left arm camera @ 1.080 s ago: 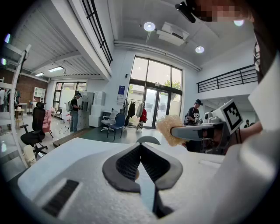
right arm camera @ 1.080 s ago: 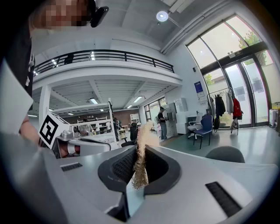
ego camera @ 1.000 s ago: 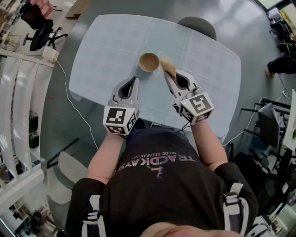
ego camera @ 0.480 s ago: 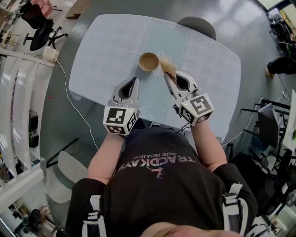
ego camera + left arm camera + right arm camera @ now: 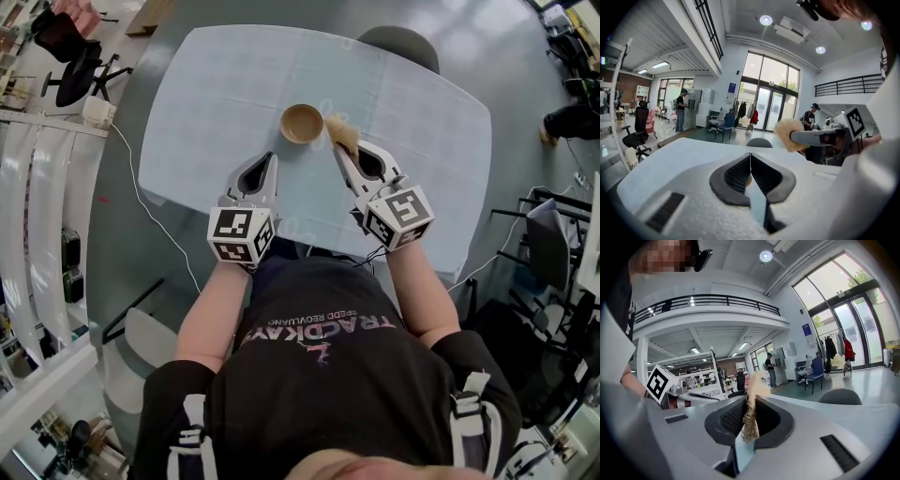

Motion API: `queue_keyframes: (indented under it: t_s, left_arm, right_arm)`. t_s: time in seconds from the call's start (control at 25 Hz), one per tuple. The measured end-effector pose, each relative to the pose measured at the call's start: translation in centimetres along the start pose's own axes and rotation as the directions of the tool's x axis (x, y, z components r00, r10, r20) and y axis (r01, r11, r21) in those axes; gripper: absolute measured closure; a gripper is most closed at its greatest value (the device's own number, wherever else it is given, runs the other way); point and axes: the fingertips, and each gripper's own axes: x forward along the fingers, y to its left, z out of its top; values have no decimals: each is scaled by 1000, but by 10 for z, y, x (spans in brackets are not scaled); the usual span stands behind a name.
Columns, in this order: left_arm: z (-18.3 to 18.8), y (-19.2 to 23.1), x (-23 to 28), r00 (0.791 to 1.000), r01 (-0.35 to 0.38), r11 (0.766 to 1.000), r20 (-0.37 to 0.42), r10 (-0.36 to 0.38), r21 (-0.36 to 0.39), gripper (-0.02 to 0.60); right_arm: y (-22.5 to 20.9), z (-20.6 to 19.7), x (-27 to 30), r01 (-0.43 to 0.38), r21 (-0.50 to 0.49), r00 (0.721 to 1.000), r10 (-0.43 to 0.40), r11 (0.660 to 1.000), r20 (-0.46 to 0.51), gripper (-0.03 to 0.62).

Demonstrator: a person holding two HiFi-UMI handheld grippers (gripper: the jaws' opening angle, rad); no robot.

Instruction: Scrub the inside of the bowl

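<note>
A small round tan bowl (image 5: 302,124) stands upright mid-surface (image 5: 216,94). Just right of it, a fluffy beige scrubber (image 5: 339,133) is pinched in the right tongs (image 5: 338,147).

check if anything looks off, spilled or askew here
Nothing stands out. The bowl sits upright on the table, with nothing spilled around it. The right gripper is shut on the scrubber, just beside the bowl's right rim. The left gripper is shut and empty.
</note>
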Motion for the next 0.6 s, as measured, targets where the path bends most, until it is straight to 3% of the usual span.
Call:
queue_keyframes:
  t_s: [0.36,0.6]
  left_arm:
    - [-28,34,48,994,35,995,-99,-44,-94,565]
    - [-57,59,82,979,38,989,-191,-66,-143,563]
  right_arm:
    - [-26,-25,32,82,39,994,-79,996,-79,562]
    - [-40,-40,58,113,53,985,-105,992,-136,562]
